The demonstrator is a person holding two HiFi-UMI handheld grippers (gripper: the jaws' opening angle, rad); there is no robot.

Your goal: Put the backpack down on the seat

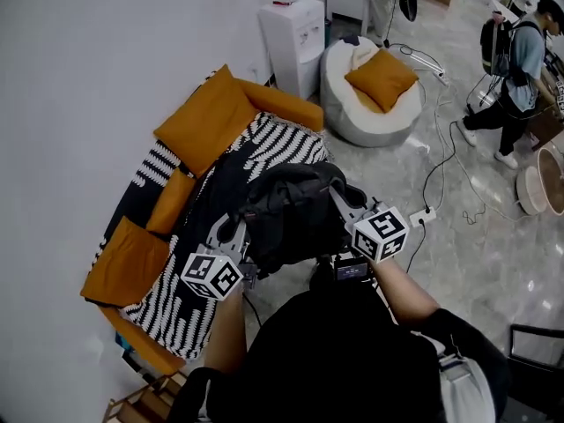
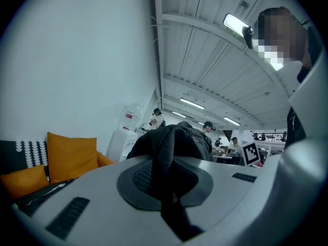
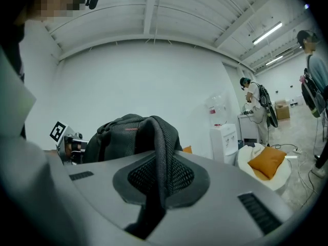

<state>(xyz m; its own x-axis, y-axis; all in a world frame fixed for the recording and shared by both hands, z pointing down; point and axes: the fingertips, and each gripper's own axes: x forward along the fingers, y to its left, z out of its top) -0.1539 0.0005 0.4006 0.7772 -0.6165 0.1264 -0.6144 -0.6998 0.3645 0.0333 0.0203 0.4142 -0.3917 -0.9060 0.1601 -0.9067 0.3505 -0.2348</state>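
A black backpack hangs in the air in front of me, above the front edge of the sofa seat, which is covered by a black-and-white striped blanket. My left gripper is shut on one mesh shoulder strap of the backpack. My right gripper is shut on the other strap, with the bag's body rising just beyond its jaws. Each strap runs between the jaws and over the upper pad. The bag's underside is hidden.
Orange cushions lean along the sofa back. A white water dispenser and a white beanbag with an orange cushion stand beyond the sofa. Cables and a power strip lie on the shiny floor to the right. A person stands far right.
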